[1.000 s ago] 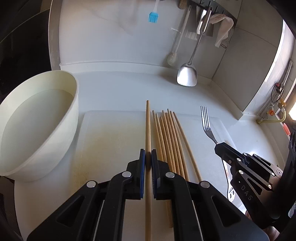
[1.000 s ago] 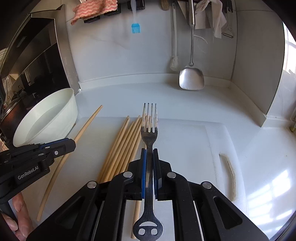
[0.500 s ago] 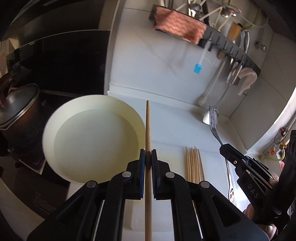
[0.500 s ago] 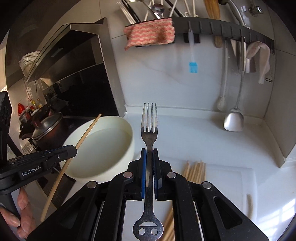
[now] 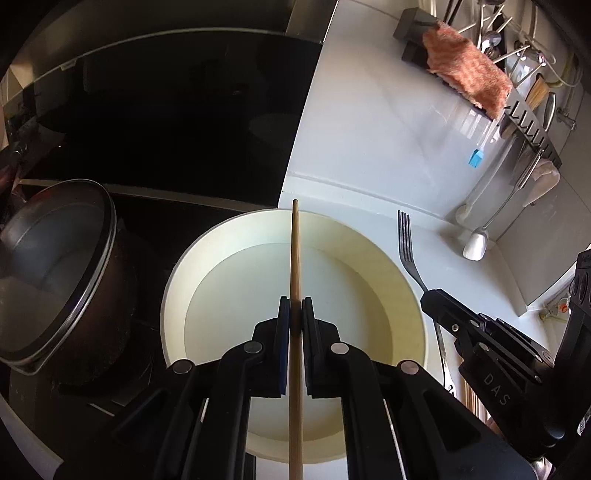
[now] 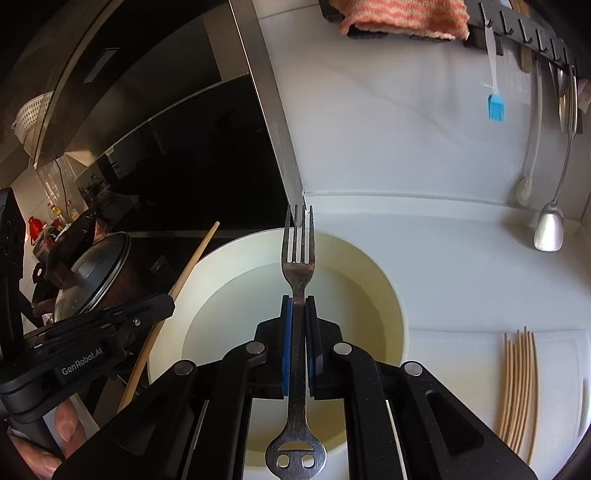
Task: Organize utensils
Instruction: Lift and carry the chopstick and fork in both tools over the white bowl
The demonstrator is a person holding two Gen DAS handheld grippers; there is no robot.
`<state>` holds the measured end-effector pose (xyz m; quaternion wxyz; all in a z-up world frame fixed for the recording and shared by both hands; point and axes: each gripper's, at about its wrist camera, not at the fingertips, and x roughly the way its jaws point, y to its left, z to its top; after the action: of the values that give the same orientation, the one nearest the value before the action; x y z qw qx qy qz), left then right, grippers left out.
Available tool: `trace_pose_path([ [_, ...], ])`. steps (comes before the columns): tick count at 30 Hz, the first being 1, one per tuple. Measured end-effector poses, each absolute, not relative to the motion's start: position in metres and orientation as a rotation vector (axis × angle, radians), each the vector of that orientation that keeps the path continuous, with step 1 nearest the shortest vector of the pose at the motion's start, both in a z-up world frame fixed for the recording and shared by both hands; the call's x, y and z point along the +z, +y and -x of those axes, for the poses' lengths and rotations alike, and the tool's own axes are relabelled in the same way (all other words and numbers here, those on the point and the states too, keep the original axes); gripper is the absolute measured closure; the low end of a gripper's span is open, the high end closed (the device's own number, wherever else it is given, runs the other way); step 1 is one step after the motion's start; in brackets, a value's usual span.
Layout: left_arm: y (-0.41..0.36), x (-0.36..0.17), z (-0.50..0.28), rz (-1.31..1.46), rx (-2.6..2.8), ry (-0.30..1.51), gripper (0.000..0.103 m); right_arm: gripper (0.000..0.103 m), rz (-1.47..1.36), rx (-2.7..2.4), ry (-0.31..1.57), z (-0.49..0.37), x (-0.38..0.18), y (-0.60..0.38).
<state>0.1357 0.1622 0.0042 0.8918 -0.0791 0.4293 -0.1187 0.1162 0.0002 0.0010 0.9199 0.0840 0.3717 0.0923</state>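
My left gripper (image 5: 295, 310) is shut on a single wooden chopstick (image 5: 295, 258) and holds it above a cream bowl (image 5: 402, 280) with water in it. My right gripper (image 6: 298, 306) is shut on a steel fork (image 6: 298, 254), tines forward, above the same bowl (image 6: 391, 291). The fork (image 5: 406, 243) and right gripper (image 5: 436, 301) show at the right of the left wrist view. The chopstick (image 6: 188, 269) and left gripper (image 6: 162, 306) show at the left of the right wrist view. Several more chopsticks (image 6: 519, 384) lie on the white cutting board (image 6: 458, 350).
A lidded dark pot (image 5: 55, 266) stands on the black stove left of the bowl. A wall rack holds an orange cloth (image 6: 399, 14), a blue brush (image 6: 495, 107) and a hanging steel spatula (image 6: 549, 229). The white counter (image 6: 443, 258) runs right of the bowl.
Both grippers have lifted off the cutting board and swung left. They went from above the chopstick pile to above the bowl, each still gripping its utensil.
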Motion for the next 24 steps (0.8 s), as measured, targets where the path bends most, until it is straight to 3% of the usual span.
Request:
trace_pose_path([
  [24,0.154,-0.088,-0.203,0.117,-0.245,1.114,0.096,0.096,-0.228,0.136,1.103,-0.21,-0.089,0.022],
])
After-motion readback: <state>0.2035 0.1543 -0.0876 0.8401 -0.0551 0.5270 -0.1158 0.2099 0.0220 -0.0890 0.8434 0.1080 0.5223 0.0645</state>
